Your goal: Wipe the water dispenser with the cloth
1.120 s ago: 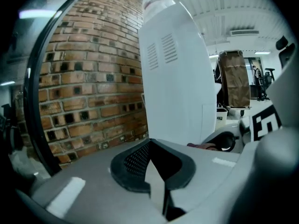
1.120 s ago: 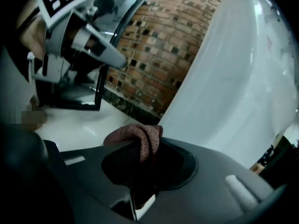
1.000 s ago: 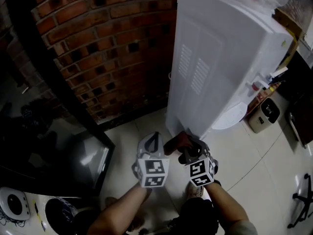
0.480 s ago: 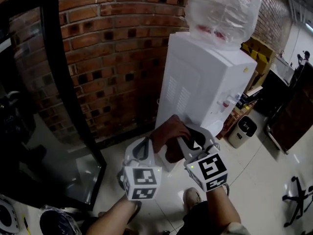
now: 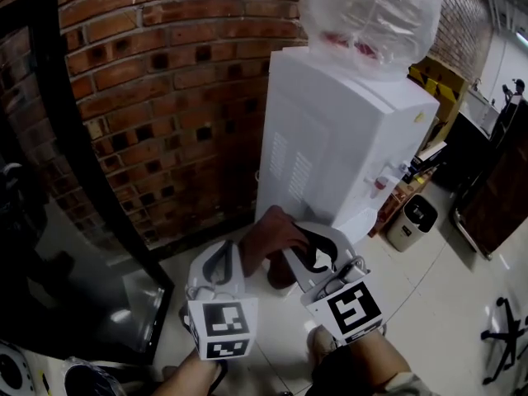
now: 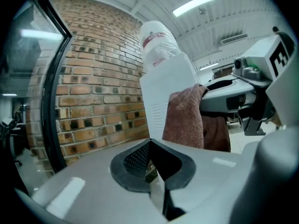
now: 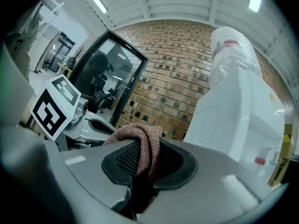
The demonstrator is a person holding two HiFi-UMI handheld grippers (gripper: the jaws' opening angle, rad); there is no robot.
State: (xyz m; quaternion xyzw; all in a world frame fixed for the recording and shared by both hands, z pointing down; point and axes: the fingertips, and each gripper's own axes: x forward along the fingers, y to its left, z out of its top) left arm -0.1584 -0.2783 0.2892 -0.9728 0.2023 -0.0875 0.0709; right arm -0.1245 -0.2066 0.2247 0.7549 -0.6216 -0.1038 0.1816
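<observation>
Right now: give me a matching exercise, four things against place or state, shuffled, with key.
Things:
1. cloth
2. left gripper
3. bottle
4. bin

Place or state:
A. on the floor beside the dispenser
B. fingers shut, nothing between them
C. on top of the dispenser
D. clamped in the right gripper

Pairs: 1-D, 2-B, 3-C, 4-A

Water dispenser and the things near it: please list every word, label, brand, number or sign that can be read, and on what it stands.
No text can be read anywhere.
Red label on the water bottle: blurred under plastic wrap.
Yellow sticker on the water dispenser: too small.
Cubes of left gripper and right gripper: square patterns, no letters.
Cloth: no print.
</observation>
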